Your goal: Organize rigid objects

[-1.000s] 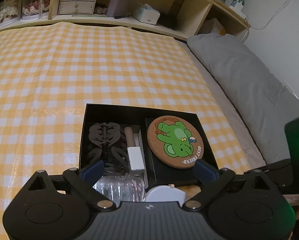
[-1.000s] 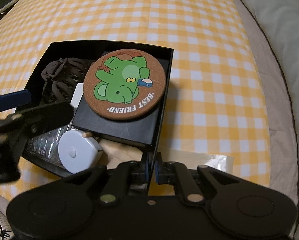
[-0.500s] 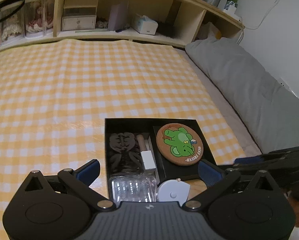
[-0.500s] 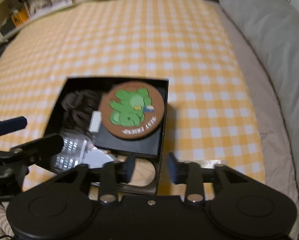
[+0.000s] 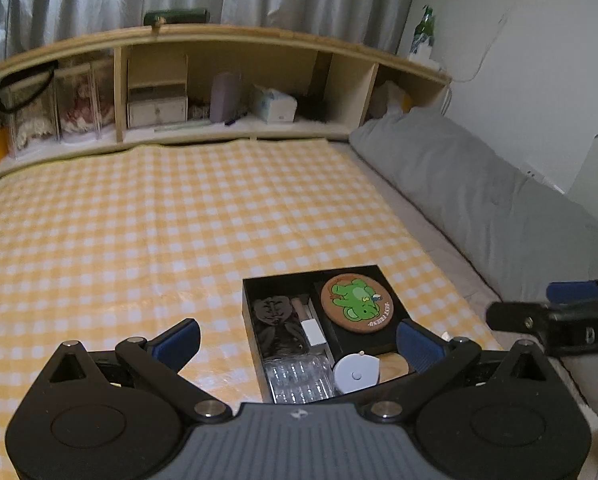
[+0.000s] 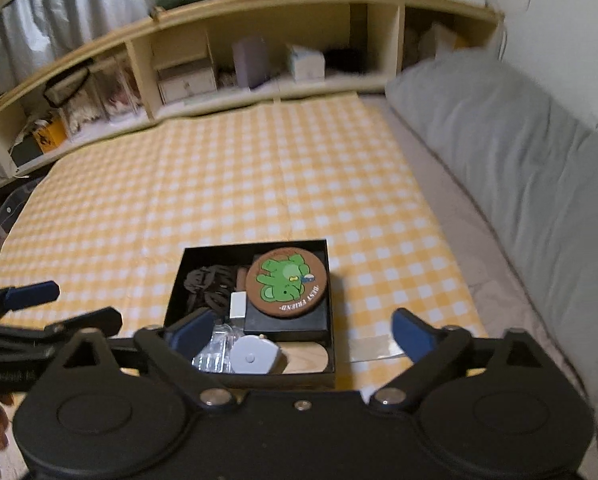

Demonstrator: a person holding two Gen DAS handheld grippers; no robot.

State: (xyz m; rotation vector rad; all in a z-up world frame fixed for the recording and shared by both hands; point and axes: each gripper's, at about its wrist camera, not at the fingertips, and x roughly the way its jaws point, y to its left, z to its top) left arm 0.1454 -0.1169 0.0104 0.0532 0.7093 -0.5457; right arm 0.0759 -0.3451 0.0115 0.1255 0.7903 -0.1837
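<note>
The task looks finished: coaster [image 5: 357, 302], clip [image 5: 274, 318] and tape [image 5: 355, 372] lie in the box [image 5: 248, 320], both grippers [image 5: 297, 340] [image 6: 303, 334] spread wide, empty.

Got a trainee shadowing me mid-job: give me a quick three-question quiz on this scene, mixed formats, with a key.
1. True or false: the cork coaster with the green elephant lies directly on the checked cloth.
2. Multiple choice: the left gripper and right gripper are A) both open and empty, B) both shut, C) one holding the coaster.
3. Fill in: the round white tape measure sits at the ___ end of the black box, seen from the grippers.

Key: 1 false, it rests inside the box; 2 A; 3 near.
</note>
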